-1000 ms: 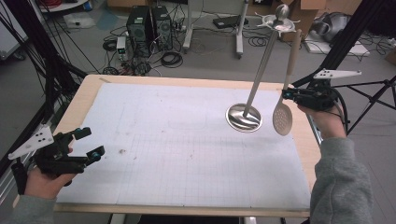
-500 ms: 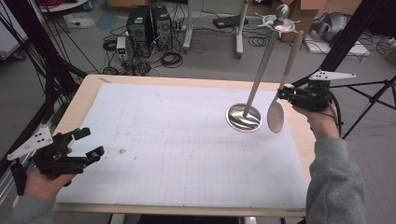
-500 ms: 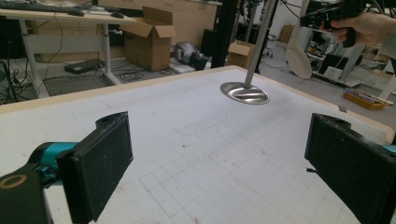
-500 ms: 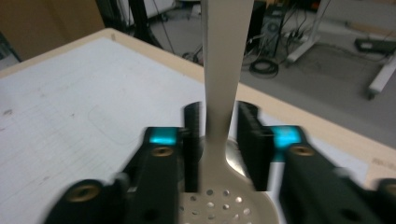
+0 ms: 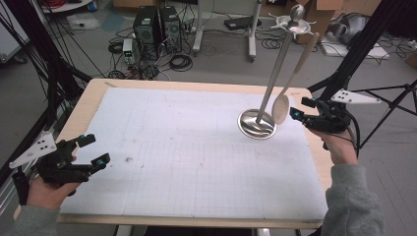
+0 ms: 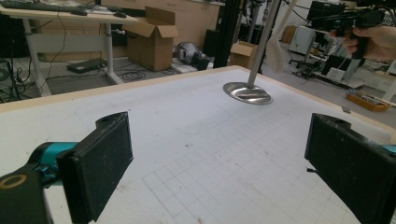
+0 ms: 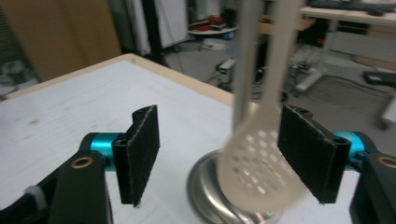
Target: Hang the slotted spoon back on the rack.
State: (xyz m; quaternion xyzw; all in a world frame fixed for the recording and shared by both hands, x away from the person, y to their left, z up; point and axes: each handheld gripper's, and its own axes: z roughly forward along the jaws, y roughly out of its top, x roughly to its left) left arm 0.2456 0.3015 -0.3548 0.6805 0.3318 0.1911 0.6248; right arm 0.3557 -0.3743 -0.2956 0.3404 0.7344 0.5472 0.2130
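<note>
A steel utensil stand has a round base [image 5: 255,125] on the mat's right side and a tall pole [image 5: 275,73]. From its top a white slotted spoon [image 5: 281,108] hangs slanted, its head just above the base. My right gripper [image 5: 299,109] is level with that head at the table's right edge. In the right gripper view its jaws have just been opening; the blurred spoon head [image 7: 257,172] sits between the pads [image 7: 142,154], close to the right-hand one, with a wide gap to the left-hand one. My left gripper [image 5: 93,150] rests open and empty at the near left corner [image 6: 219,163].
A white gridded mat [image 5: 196,162] covers the wooden table [image 5: 93,96]. Black tripod legs [image 5: 378,93] stand just off the right edge. Computer towers [image 5: 157,24] and cables lie on the floor beyond the far edge.
The right gripper moved left and slightly down toward the stand and its jaws spread apart. The spoon's head swung in beside the pole. The left gripper stayed put.
</note>
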